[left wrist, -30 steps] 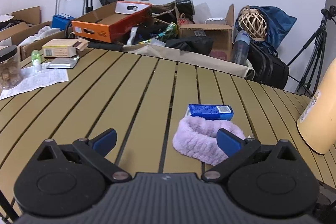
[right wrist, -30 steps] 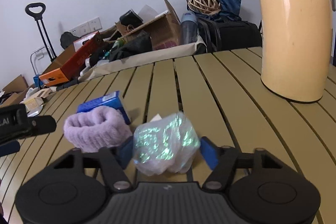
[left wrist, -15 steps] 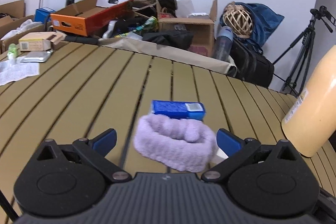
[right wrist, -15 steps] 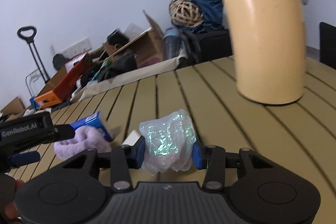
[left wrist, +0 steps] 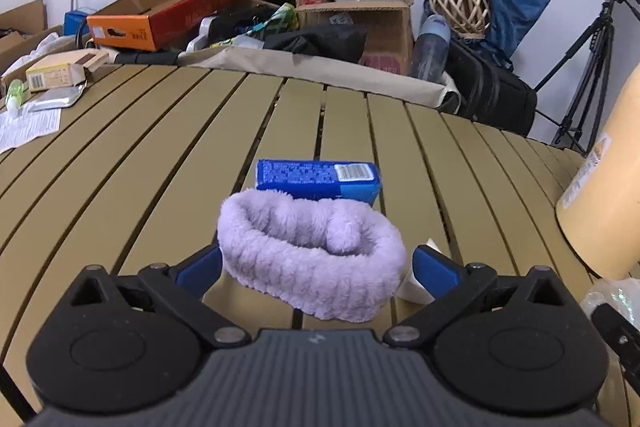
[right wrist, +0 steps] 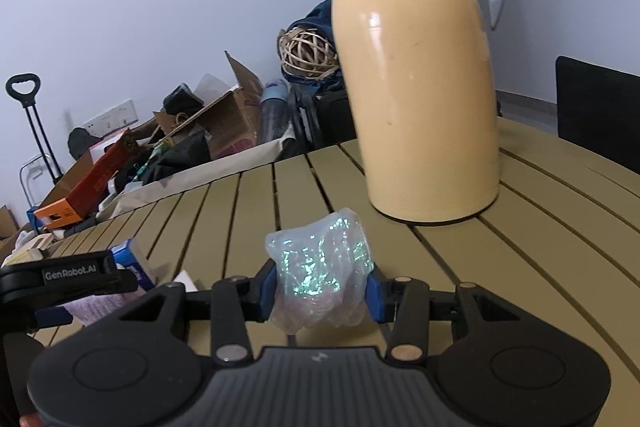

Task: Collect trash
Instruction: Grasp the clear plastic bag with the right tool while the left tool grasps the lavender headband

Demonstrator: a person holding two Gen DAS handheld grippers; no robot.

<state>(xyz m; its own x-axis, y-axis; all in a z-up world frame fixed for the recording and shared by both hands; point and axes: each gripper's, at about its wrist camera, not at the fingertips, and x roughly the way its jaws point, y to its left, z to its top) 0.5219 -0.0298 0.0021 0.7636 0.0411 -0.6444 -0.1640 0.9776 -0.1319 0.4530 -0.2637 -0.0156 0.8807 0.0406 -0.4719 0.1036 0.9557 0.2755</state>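
Note:
A crumpled iridescent plastic wrapper (right wrist: 320, 267) is squeezed between the blue pads of my right gripper (right wrist: 320, 291), which is shut on it and holds it just above the slatted table (right wrist: 520, 247). My left gripper (left wrist: 316, 263) stands open low over the table, its blue fingers either side of a fluffy lilac headband (left wrist: 312, 247) without pressing it. Right behind the headband lies a blue carton (left wrist: 318, 179). A small white scrap (left wrist: 412, 287) lies by the right finger. In the right wrist view the left gripper (right wrist: 68, 275) shows at the left edge.
A tall cream thermos jug (right wrist: 420, 87) stands on the table just right of both grippers, also in the left wrist view (left wrist: 600, 195). Papers and a small box (left wrist: 60, 73) lie at the far left. Cardboard boxes (left wrist: 360, 23), bags and a tripod (left wrist: 588, 67) crowd the floor beyond.
My left gripper has slid right and lower, so the headband now sits between its fingers. My right gripper has closed on the wrapper and swung right, toward the thermos.

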